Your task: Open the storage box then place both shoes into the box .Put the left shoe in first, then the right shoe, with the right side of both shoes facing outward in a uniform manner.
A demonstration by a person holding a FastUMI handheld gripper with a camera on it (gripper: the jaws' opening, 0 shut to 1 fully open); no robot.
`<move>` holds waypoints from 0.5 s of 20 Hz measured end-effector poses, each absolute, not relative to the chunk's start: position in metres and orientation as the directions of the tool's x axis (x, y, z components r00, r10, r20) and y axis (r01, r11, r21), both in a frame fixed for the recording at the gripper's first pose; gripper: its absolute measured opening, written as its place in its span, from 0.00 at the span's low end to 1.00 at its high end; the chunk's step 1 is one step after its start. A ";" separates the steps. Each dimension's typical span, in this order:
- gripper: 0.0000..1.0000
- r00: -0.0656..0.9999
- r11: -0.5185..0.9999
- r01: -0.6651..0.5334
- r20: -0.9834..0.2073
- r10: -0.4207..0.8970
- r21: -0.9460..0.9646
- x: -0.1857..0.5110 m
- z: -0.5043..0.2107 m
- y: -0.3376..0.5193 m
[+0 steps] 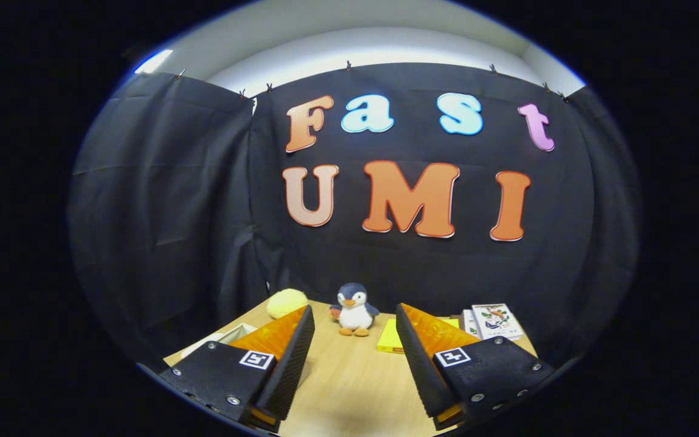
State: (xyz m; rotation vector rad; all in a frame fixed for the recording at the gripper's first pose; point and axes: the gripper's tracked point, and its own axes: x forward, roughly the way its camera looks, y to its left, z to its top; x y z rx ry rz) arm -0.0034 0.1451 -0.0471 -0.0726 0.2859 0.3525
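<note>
Two fingers (302, 346) spread apart, nothing between them, bare table (349, 382) ahead up to the penguin toy (354, 311).

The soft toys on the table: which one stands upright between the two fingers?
The penguin toy, blue and white, stands upright beyond the open fingers. The yellow plush is a plain round lump, off to its left.

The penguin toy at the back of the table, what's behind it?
Behind the penguin toy hangs the booth's black cloth wall, meeting the wooden table. The table's far edge there is hidden by the toy. The hand-held gripper is open, fingers apart, the toy beyond them.
</note>
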 end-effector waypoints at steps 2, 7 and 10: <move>0.88 0.915 0.947 -0.322 -0.257 0.310 -0.004 -0.004 -0.039 0.126; 0.94 0.927 0.947 -0.321 -0.194 0.320 0.027 -0.007 -0.028 0.095; 0.96 0.939 0.948 -0.316 -0.137 0.317 0.026 -0.009 -0.019 0.078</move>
